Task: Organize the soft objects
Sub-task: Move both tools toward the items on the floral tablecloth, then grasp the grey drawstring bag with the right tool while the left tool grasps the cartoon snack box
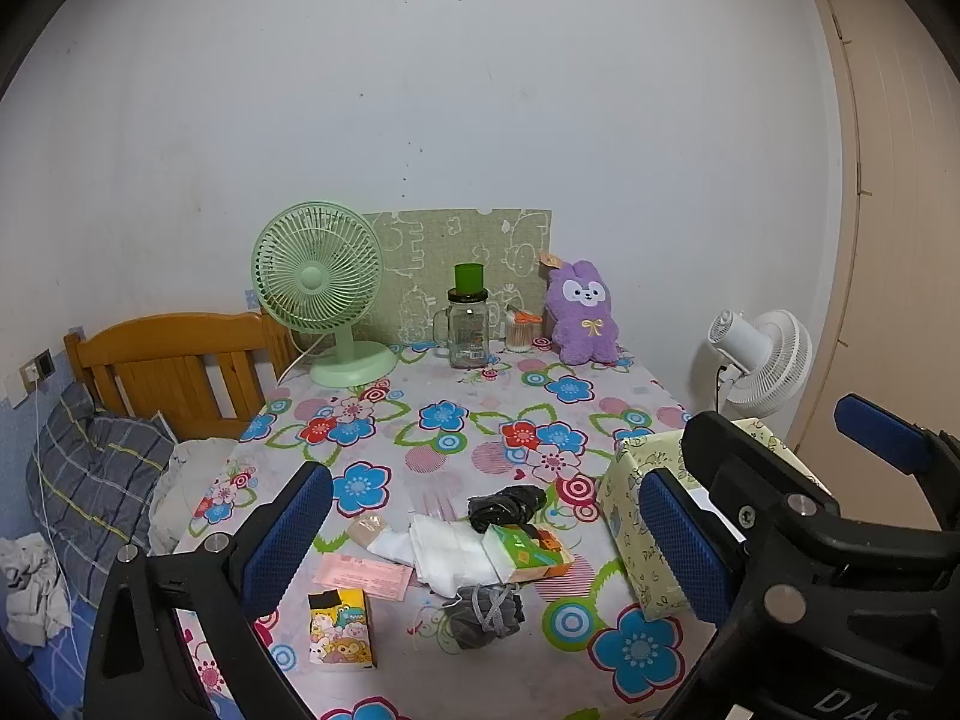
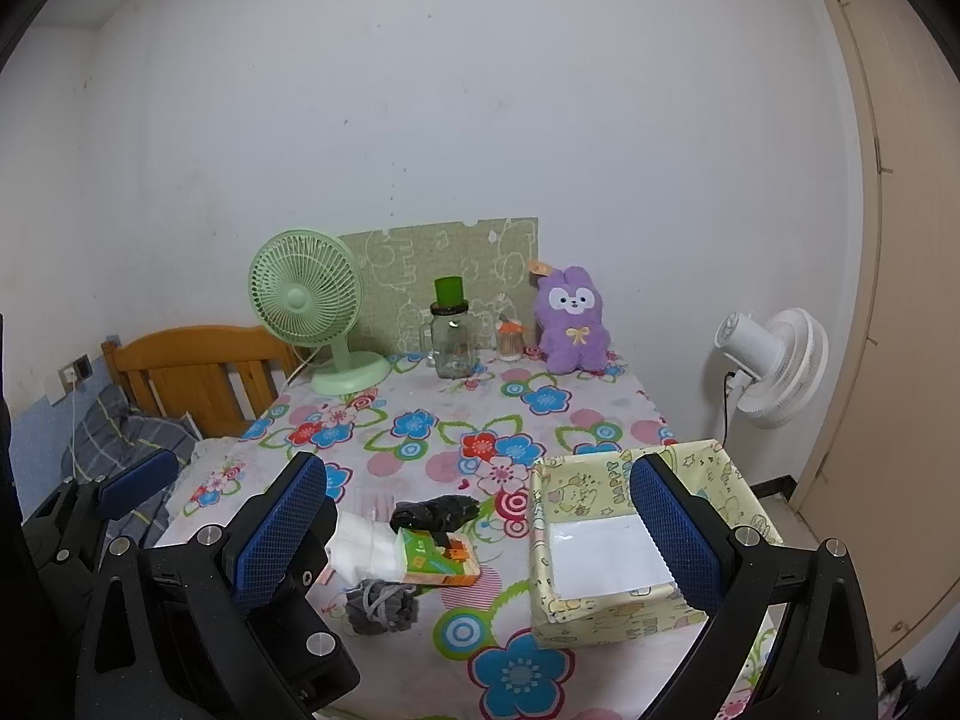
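Soft items lie in a loose heap on the flowered tablecloth: a grey knotted bundle [image 1: 483, 612] [image 2: 381, 597], a white folded cloth [image 1: 450, 552] [image 2: 366, 546], a black crumpled bundle [image 1: 507, 507] [image 2: 435, 513] and a green-orange tissue pack [image 1: 528, 552] [image 2: 438, 558]. A purple plush [image 1: 582, 312] [image 2: 570, 321] sits upright at the far edge. To the right stands an open yellow-green box [image 1: 630, 498] [image 2: 540, 540] with a white bottom. My left gripper [image 1: 486, 540] hovers open before the heap, holding nothing. My right gripper [image 2: 480, 534] is open too, between the heap and the box.
A green desk fan [image 1: 318, 288], a glass jar with a green lid [image 1: 468, 324] and a swab jar [image 1: 519, 333] line the back. A pink slip [image 1: 366, 576] and a cartoon carton [image 1: 342, 630] lie front left. The bed [image 1: 174, 366] is left, a white floor fan [image 1: 762, 360] right.
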Demonstrator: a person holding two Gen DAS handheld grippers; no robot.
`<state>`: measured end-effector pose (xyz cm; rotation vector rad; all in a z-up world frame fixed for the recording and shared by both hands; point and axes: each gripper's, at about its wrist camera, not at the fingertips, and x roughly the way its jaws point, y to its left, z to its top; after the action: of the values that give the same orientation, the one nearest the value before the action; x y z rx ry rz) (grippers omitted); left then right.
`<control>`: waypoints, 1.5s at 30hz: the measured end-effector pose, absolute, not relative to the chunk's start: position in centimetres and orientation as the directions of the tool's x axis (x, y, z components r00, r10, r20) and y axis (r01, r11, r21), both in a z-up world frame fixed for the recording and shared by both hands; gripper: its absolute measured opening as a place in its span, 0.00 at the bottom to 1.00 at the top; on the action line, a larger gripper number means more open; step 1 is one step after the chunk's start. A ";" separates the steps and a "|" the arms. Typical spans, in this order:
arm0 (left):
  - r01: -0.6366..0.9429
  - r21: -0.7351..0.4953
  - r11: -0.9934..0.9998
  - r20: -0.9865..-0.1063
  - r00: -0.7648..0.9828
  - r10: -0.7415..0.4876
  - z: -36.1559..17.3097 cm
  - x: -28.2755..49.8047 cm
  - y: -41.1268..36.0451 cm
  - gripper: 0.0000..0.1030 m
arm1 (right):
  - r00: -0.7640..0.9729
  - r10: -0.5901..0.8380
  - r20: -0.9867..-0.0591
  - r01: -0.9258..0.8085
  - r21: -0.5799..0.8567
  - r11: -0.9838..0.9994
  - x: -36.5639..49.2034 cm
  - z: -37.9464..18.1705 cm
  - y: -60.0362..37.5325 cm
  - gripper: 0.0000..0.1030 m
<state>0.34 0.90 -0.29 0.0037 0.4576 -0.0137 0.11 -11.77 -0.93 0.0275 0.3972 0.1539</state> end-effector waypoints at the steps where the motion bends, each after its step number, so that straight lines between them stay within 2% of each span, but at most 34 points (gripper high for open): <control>1: 0.015 0.001 1.000 -0.441 0.897 -0.013 -0.3 0.3 0.9 1.00 | 0.911 0.153 -0.384 -0.142 0.058 0.988 0.1 -1.0 -11.7 0.99; 21: 0.011 -0.009 1.000 -0.453 0.892 -0.014 -1.0 1.6 2.0 0.98 | 0.907 0.145 -0.396 -0.128 0.070 0.989 1.8 -2.4 -10.1 0.99; 45: -0.040 0.018 0.999 -0.537 0.842 0.043 -8.0 3.2 5.1 0.90 | 0.852 0.185 -0.489 -0.167 0.081 0.983 4.5 -9.0 -6.5 0.96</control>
<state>3.16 5.12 -8.00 0.0061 0.5674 0.0438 4.46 -6.50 -9.04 0.0354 0.5186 0.1855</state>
